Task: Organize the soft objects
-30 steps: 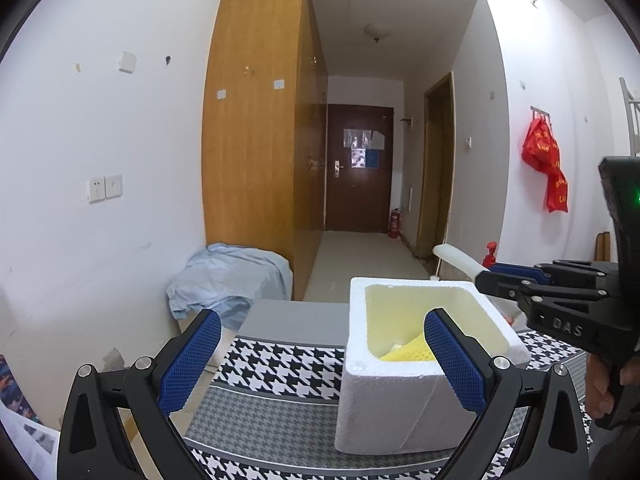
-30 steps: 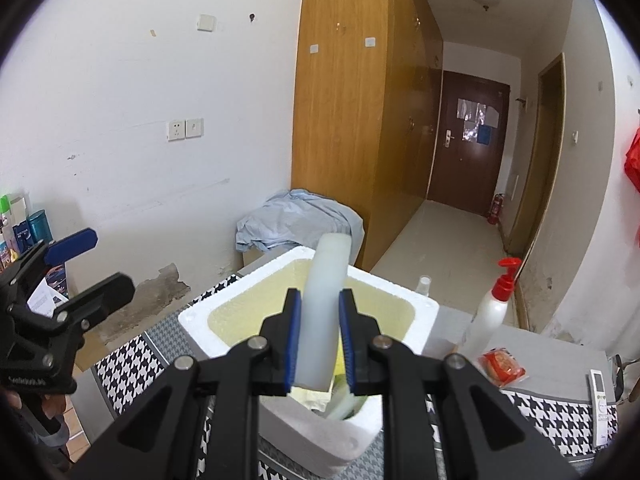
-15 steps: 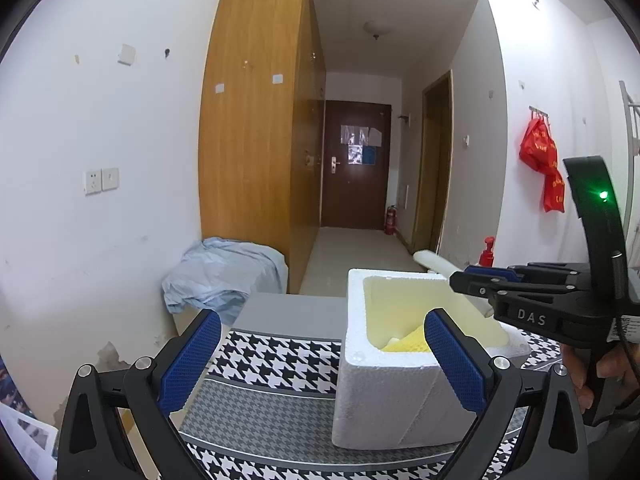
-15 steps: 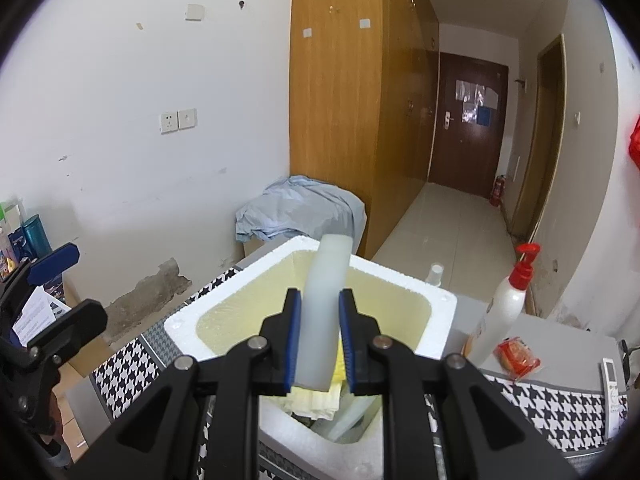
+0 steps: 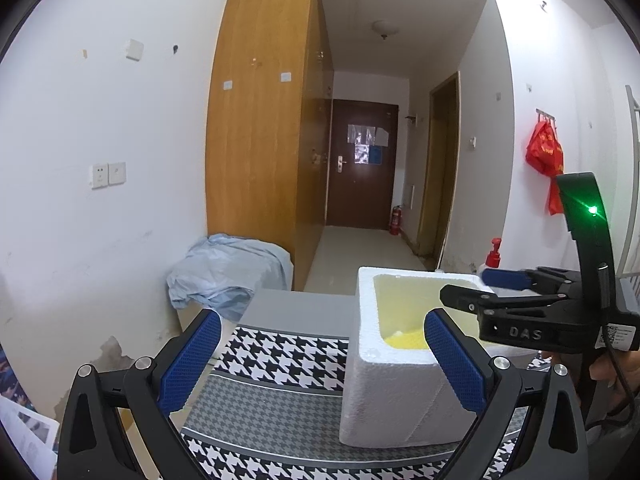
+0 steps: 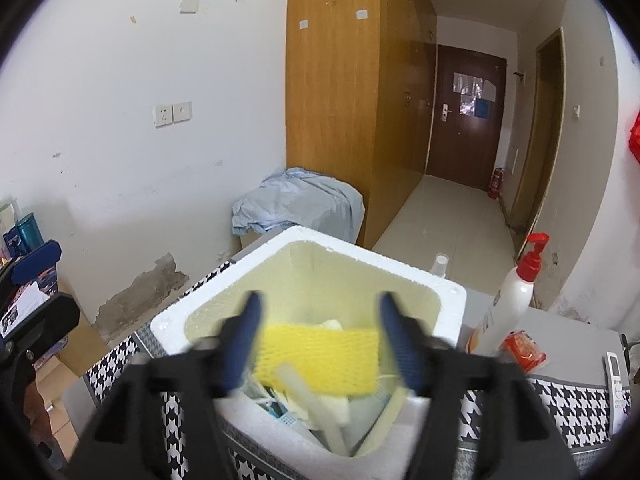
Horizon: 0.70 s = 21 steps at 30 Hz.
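Above white foam box, right claw marked "DAS" opening, empty, left claw wide, empty

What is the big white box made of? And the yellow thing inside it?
The white box looks like foam: thick, matte, grainy walls with tiny beads. The yellow thing seems to be soft foam netting, since it has a woven mesh pattern, though I can't be certain.

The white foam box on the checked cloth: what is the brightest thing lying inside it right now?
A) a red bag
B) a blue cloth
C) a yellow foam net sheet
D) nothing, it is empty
C: in the right wrist view a yellow foam net sheet lies on top of pale scraps inside the white foam box.
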{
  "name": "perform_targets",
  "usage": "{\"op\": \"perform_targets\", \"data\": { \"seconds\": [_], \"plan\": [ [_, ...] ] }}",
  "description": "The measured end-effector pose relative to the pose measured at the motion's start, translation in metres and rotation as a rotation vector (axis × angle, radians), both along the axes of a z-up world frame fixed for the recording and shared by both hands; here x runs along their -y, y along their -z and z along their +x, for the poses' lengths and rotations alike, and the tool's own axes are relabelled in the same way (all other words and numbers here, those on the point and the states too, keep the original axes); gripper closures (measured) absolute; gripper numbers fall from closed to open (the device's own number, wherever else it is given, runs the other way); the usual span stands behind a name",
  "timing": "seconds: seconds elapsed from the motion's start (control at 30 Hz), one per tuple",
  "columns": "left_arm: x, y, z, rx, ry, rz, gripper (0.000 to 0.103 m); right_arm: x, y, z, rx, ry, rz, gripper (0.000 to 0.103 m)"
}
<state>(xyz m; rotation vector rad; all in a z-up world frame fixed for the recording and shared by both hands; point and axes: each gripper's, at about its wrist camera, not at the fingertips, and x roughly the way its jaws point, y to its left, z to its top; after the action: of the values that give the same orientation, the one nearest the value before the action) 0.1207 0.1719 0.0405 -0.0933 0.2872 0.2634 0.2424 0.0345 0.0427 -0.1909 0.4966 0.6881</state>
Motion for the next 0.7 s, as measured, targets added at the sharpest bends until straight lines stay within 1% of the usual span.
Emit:
{"op": "perform_targets", "data": {
  "seconds": [0.03, 0.17, 0.27, 0.43, 0.53, 0.6, 0.7],
  "plan": [
    [-0.001, 0.0, 0.0, 0.0, -0.001, -0.001, 0.001, 0.001, -0.001, 0.0, 0.001, 0.002, 0.008, 0.021],
    [-0.001, -0.001, -0.002, 0.004, -0.004, -0.007, 0.001, 0.005, -0.002, -0.001, -0.001, 0.005, 0.02, 0.015],
    [0.001, -0.002, -0.003, 0.008, -0.003, -0.005, 0.001, 0.009, -0.004, -0.006, 0.023, 0.019, 0.007, 0.012],
    [0.009, -0.005, -0.006, 0.017, 0.005, 0.005, 0.001, 0.019, -0.01, -0.015, 0.043, 0.018, 0.032, 0.006],
    [0.015, -0.007, -0.009, 0.027, 0.014, 0.008, 0.001, 0.024, -0.011, -0.019, 0.054, 0.028, 0.041, 0.005],
    [0.018, -0.008, -0.01, 0.029, 0.018, 0.01, 0.001, 0.028, -0.012, -0.022, 0.049, 0.013, 0.052, 0.005],
    [0.024, -0.01, -0.013, 0.03, 0.023, 0.012, 0.001, 0.035, -0.013, -0.025, 0.04, 0.013, 0.058, 0.001]
  ]
}}
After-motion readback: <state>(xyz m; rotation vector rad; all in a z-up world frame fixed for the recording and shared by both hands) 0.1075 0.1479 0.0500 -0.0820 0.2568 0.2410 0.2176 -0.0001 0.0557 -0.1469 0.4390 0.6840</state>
